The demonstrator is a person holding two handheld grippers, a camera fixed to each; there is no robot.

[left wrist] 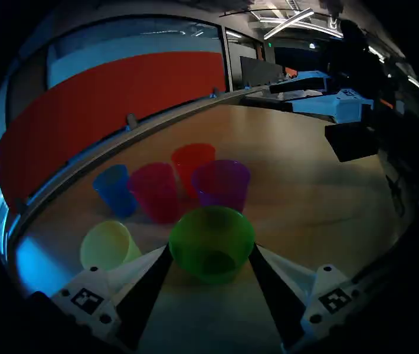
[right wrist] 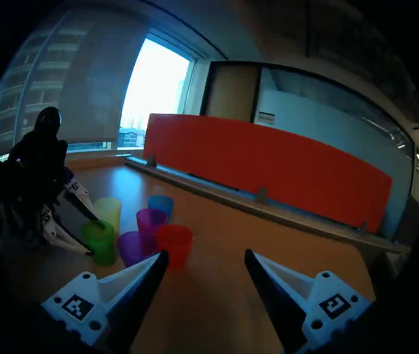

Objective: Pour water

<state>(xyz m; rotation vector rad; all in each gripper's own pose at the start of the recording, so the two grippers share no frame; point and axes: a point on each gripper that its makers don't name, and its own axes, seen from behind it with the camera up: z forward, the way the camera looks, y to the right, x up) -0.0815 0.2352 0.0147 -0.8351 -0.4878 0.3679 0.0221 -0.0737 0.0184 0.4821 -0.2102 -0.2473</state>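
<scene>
My left gripper [left wrist: 210, 249] has its fingers closed in on the green cup [left wrist: 212, 233], one pad against each side just under the rim. In the right gripper view that cup [right wrist: 100, 242] looks to stand on the wooden table [left wrist: 310, 183], at the near end of the group; I cannot tell whether there is water in it. Just behind it sit the purple cup [left wrist: 221, 184] and the pink cup [left wrist: 156, 192], with the red cup [left wrist: 192, 160] behind those, the blue cup [left wrist: 115, 190] to their left and the yellow cup [left wrist: 108, 245] lying tilted beside my left finger. My right gripper [right wrist: 205, 252] hangs over the table with its fingers spread wide and nothing between them, the red cup just beyond its left fingertip. A red panel [right wrist: 268, 159] runs along the table's far edge.
</scene>
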